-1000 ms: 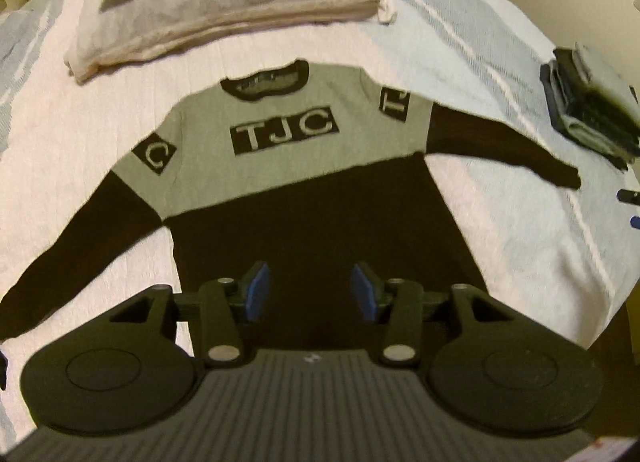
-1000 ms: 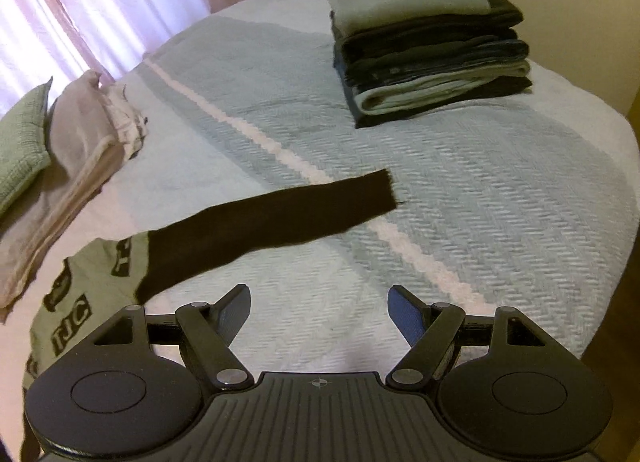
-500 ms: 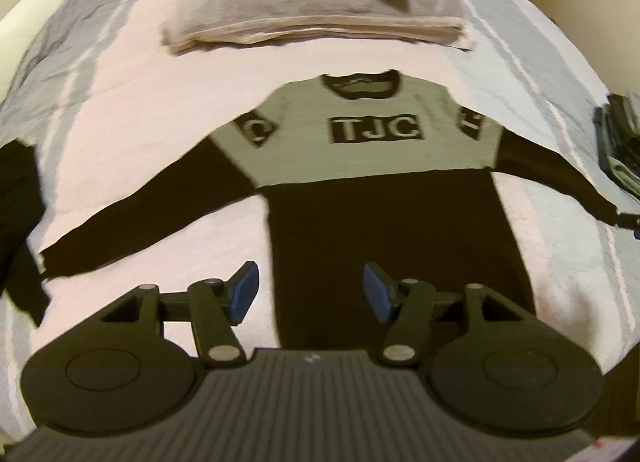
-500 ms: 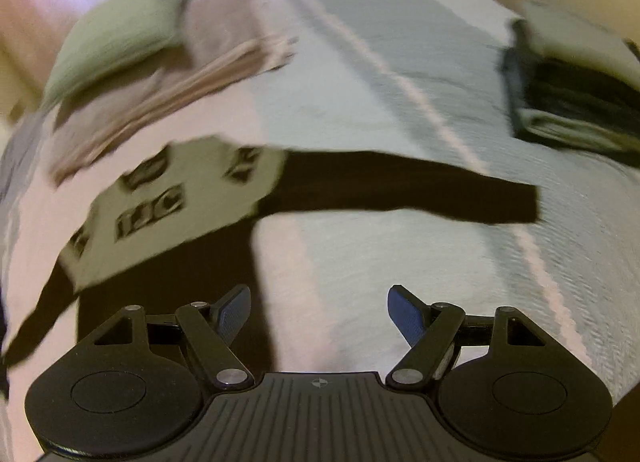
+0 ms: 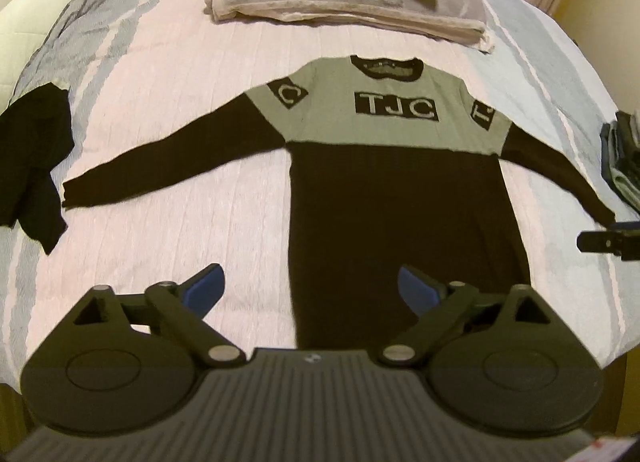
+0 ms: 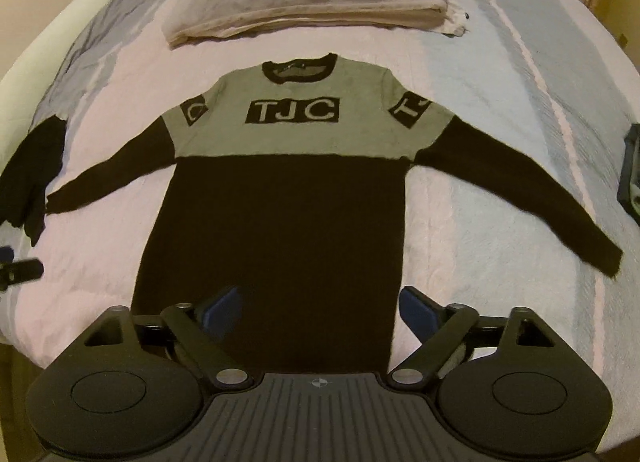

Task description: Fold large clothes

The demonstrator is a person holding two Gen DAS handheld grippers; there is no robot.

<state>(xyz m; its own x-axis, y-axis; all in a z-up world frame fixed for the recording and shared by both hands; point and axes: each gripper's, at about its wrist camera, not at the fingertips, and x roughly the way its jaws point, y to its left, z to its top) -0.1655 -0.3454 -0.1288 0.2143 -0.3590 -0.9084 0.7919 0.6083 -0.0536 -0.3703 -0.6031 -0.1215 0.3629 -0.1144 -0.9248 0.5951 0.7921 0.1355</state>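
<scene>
The sweater (image 5: 400,198) lies flat on the bed (image 5: 192,190), sleeves spread; the left gripper (image 5: 310,288) hovers over its hem, fingers apart. The right gripper (image 6: 320,308) hovers there too, fingers apart.

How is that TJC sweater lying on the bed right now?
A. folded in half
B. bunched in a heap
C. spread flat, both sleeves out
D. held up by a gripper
C: the TJC sweater lies flat on the bed, both sleeves stretched outward.

Black gripper (image 5: 311,288), seemingly blue-padded jaws.
</scene>
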